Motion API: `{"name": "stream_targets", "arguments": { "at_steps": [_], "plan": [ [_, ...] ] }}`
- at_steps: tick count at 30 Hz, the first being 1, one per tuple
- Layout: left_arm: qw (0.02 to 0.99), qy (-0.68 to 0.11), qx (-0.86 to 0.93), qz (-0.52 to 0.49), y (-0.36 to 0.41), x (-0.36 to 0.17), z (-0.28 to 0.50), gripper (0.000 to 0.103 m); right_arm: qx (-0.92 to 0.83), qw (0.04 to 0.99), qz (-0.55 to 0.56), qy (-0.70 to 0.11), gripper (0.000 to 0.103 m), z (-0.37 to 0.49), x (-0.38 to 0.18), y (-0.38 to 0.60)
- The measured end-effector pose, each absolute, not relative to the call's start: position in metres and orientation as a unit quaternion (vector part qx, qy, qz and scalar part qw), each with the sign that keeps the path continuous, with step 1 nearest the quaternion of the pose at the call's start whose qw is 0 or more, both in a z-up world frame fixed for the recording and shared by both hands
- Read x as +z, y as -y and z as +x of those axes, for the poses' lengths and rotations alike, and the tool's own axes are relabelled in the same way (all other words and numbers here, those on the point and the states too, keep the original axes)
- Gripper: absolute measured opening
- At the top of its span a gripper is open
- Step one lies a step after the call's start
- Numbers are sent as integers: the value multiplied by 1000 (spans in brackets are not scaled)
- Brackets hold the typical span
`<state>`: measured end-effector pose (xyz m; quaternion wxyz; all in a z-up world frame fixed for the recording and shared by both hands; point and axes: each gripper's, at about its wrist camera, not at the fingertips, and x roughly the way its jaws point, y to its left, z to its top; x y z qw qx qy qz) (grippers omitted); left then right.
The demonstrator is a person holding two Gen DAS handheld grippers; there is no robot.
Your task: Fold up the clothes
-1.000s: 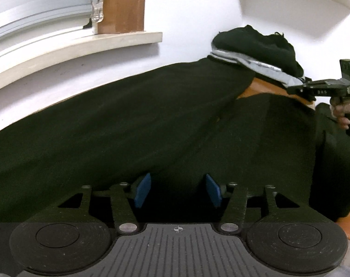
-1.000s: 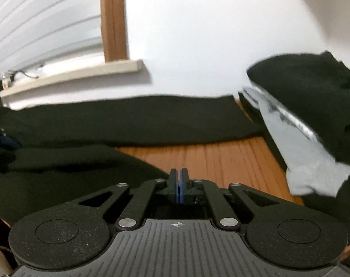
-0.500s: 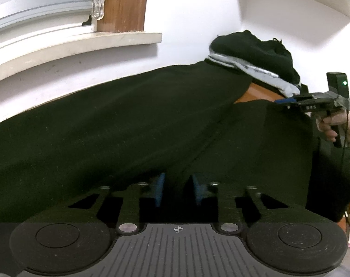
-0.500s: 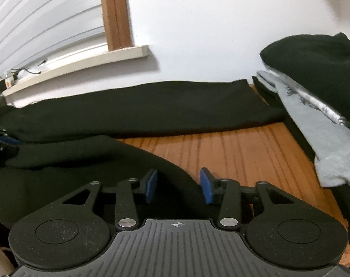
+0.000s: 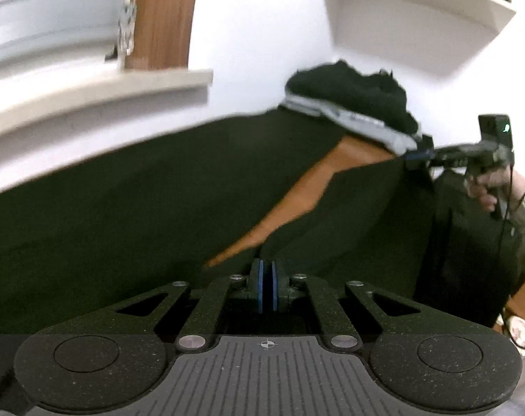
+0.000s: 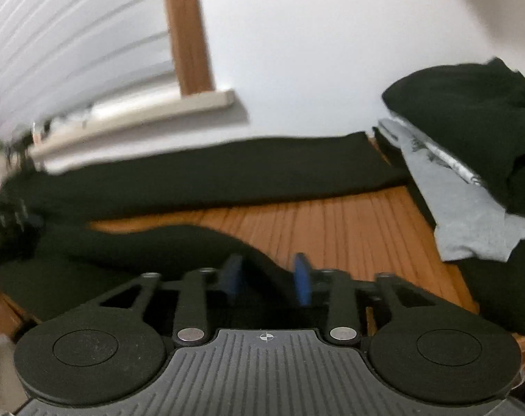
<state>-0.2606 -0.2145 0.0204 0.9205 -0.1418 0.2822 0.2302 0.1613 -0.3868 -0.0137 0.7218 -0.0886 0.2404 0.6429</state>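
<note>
Black fabric of a long garment (image 5: 130,208) lies spread across the wooden worktop (image 6: 349,228), one part along the wall below the window sill (image 5: 99,93), another nearer the cameras. The left claw (image 5: 266,289) is pinched shut, its blue pads together on a fold of the garment's edge. The right claw (image 6: 267,277) has just been opening; its pads stand apart over the dark cloth, pressing on nothing. A stack of folded clothes (image 6: 470,159), black over grey, sits at the worktop's far right.
</note>
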Motion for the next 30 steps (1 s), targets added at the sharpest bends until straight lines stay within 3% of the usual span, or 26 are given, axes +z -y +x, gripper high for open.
{"name": "stream_targets", "arguments": {
  "at_steps": [4,18,19,20,27,30],
  "plan": [
    [919,-288,229,-140,214,16,-260,5,647,724,-44,-235,51,169,-4,380],
    [920,-275,243,-134,216,13,-264,5,671,668,-166,-274,56,129,-29,318],
    [921,-274,247,-128,216,15,-262,5,671,668,-169,-273,40,128,-28,318],
    [922,-269,252,-121,216,18,-260,5,671,668,-171,-272,7,128,-27,318],
    [927,-191,314,-73,206,57,-251,5,638,751,-110,-130,5,111,14,331],
    [923,-207,320,-62,201,54,-248,5,634,760,-117,-78,6,90,18,335]
  ]
}}
